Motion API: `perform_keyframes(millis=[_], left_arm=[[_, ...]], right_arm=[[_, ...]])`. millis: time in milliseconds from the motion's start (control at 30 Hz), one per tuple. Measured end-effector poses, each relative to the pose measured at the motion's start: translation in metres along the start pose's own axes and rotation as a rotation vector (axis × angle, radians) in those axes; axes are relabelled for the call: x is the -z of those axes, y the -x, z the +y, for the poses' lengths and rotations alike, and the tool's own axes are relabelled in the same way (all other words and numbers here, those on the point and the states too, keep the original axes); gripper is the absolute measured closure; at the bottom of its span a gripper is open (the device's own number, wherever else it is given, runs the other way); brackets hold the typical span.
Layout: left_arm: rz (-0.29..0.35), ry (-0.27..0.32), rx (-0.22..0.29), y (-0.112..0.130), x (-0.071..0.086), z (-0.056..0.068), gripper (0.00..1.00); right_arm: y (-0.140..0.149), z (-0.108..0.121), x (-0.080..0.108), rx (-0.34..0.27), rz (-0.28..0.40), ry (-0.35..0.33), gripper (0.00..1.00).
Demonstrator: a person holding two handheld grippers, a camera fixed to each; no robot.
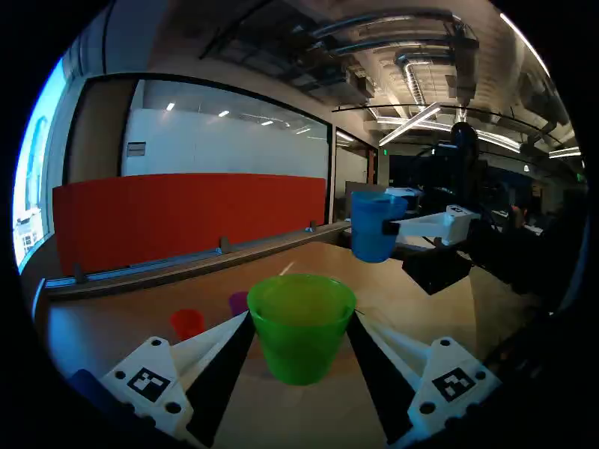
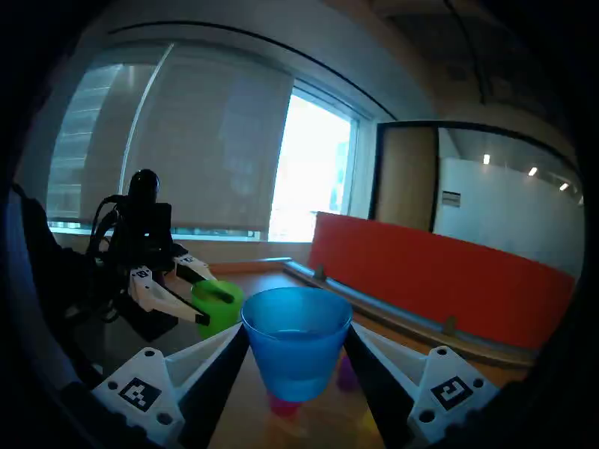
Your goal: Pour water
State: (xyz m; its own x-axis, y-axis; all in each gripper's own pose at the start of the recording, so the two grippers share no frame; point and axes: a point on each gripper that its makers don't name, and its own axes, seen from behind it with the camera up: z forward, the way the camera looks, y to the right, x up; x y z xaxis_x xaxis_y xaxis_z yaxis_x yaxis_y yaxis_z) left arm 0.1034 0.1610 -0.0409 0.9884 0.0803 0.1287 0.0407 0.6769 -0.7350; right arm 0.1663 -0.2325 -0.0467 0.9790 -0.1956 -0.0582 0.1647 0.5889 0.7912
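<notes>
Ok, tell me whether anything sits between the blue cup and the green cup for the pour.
Nothing visible does. The blue cup hangs in open air beyond the green cup. The red cup and purple cup stand on the table on the green cup's other side, off the path.

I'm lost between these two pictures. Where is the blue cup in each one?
Left gripper view: blue cup right of centre, mid-height, held in the air by the right tongs.
Right gripper view: the cup sits bottom centre, close up, between those same tongs.
Shared landmark: the red partition, left of the cup in the left gripper view and right of it in the other.
</notes>
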Motion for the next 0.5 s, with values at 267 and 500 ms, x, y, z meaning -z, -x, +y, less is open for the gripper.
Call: perform_keyframes(millis=[267,500], left_arm=[[-0.006,0.025,0.001,0.008,-0.005,0.004,0.15],[-0.008,0.049,-0.009,0.007,-0.009,0.01,0.15]], right_arm=[[-0.02,0.006,-0.016,0.138,-0.003,-0.024,0.11],[-0.031,0.006,-0.031,0.249,-0.009,-0.046,0.11]])
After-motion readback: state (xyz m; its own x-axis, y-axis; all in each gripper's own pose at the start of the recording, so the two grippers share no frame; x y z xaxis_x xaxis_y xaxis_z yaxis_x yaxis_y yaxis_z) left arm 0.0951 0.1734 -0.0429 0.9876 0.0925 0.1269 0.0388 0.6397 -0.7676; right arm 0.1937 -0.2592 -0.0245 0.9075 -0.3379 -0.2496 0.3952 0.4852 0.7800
